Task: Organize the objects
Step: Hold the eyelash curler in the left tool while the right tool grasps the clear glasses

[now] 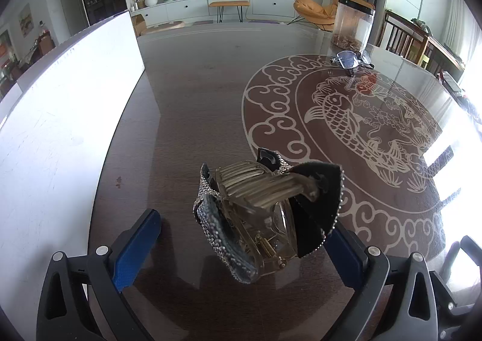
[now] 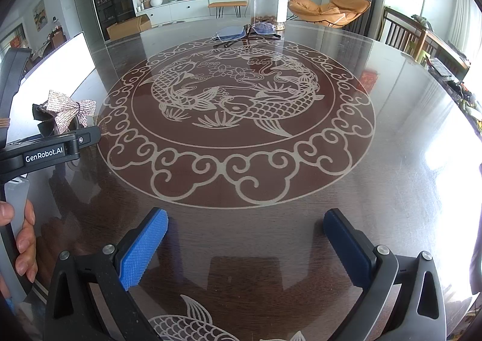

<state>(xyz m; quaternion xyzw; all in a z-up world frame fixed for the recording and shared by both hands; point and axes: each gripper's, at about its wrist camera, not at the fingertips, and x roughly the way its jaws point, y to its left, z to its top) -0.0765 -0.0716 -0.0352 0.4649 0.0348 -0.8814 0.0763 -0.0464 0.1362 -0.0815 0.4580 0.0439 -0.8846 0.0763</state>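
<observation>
Dark glossy tabletop [image 2: 391, 178] lay bare mid-span; white board [image 1: 60, 118] walled left edge; clear plastic canister [image 2: 268, 3] and folded spectacles [image 2: 247, 32] blocked far side.

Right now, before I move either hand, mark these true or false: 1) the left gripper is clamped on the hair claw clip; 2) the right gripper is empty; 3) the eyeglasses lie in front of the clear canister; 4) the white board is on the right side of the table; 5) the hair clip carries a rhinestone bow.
1) False. The left gripper stands wide open; the hair claw clip lies between its fingers, unclamped.
2) True. The right gripper is open with only the table beneath.
3) True. The eyeglasses lie just before the clear canister.
4) False. The white board is at the left.
5) True. The bow shows in the right wrist view.
</observation>
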